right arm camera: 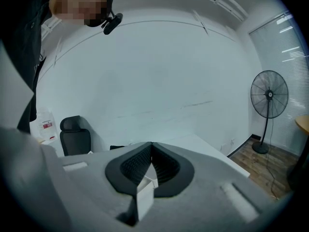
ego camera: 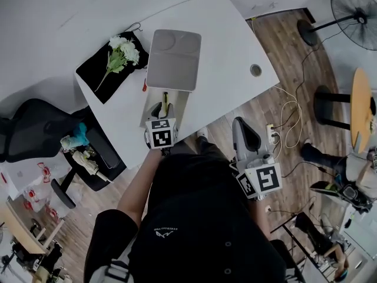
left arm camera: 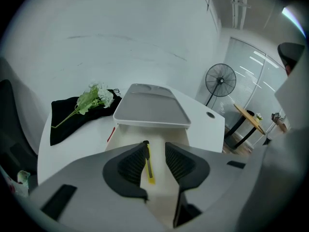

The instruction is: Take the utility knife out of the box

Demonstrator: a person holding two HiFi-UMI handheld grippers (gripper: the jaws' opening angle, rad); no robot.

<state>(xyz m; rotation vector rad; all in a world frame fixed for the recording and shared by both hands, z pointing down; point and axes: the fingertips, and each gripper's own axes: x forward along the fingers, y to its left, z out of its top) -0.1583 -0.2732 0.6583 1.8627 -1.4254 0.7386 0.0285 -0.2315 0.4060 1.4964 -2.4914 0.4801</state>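
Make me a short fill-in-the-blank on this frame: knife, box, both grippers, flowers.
The knife in the box is coloured ___.
Open or shut, the left gripper above it is ___.
Open or shut, the right gripper is ___.
The flowers lie on a ___ cloth.
Missing: yellow, open, shut, black.

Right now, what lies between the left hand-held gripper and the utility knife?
Nothing: the left gripper view shows the utility knife in the box, framed by the open left hand-held gripper.
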